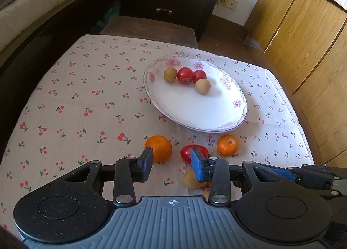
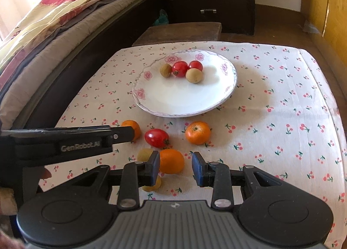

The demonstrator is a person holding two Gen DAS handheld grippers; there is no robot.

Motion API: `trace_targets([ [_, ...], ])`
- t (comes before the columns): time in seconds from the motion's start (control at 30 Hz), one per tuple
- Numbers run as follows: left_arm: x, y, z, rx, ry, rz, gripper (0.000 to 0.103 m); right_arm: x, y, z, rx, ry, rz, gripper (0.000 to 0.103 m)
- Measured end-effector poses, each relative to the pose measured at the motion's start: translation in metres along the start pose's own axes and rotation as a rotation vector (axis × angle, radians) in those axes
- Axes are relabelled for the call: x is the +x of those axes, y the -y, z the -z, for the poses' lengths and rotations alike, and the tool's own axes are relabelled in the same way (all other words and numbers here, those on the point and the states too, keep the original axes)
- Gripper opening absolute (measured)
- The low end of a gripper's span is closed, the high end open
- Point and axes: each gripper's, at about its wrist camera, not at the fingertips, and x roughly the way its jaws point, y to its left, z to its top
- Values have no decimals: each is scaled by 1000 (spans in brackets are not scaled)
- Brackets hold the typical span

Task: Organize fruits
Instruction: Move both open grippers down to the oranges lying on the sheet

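White porcelain plate [image 1: 195, 105] with a pink flower rim sat toward the far side of a table under a cherry-print cotton cloth [image 1: 76, 97]. On its far part lay four small fruits in a touching cluster: two red cherry tomatoes [image 1: 185, 75] flanked by two tan round longans [image 1: 202, 86].

Loose on the cloth, near of the plate, both views showed a left orange mandarin [image 1: 159, 148], a red oval tomato [image 1: 187, 152] and a right orange mandarin [image 1: 227, 144].

The left gripper [image 1: 171, 164] had its black fingers partly apart with nothing between the pads; the left pad stood before the left mandarin, the blue-faced right pad before the tomato. A yellowish longan [image 1: 190, 181] showed under its right finger.

The right gripper [image 2: 176, 168] likewise stood partly open and empty. Only its view showed a third orange mandarin [image 2: 171, 161] just beyond the left pad, in the left part of the gap, whether touching cannot be told. It also showed a pale longan [image 2: 144, 154] left of that fruit and a yellow one [image 2: 153, 185] half hidden below the left finger.

The right view alone showed the left tool from the side, crossing in front of the left mandarin, and a quilted bed [image 2: 43, 32] at far left. The left view alone showed wooden cabinet doors [image 1: 303, 43] at right.
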Motion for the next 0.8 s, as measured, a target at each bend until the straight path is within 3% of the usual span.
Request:
trace_targets([
  [0.8,5,-5,-5,-22,-14,-10,57,12,1,-1,32,-31,1,35],
])
